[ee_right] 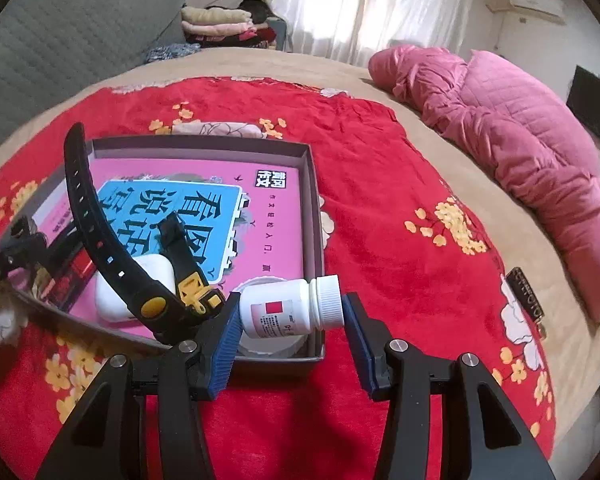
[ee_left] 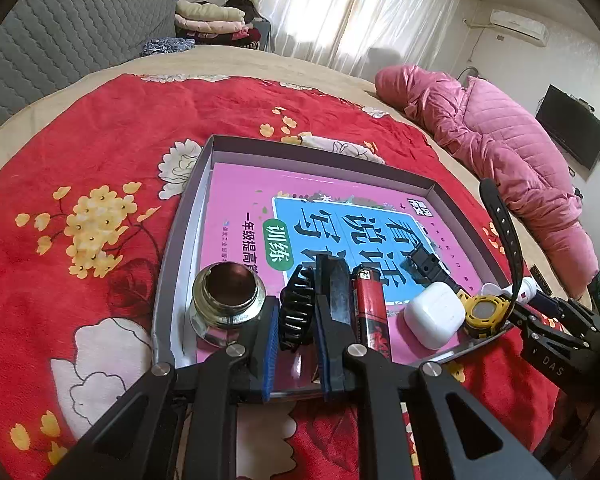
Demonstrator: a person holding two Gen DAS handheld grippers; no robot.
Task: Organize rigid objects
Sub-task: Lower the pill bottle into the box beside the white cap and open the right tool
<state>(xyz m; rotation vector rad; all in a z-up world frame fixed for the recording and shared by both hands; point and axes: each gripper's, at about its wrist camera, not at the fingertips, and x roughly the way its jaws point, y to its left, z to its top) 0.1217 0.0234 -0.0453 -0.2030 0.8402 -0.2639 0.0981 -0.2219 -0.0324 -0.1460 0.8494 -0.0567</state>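
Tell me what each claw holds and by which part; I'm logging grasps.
Left claw: black hair clip, pinched across its sides. Right claw: white pill bottle, lying sideways, held end to end, base and cap.

I am working in a home bedroom: I am leaning over a bed (ee_left: 400,92) that is wearing a red flowered blanket (ee_left: 100,140), with a pink quilt (ee_left: 500,140) lying alongside, folded clothes (ee_left: 212,24) sitting behind, curtains (ee_left: 360,8) glowing, and an air conditioner (ee_left: 518,26) hanging on the wall.
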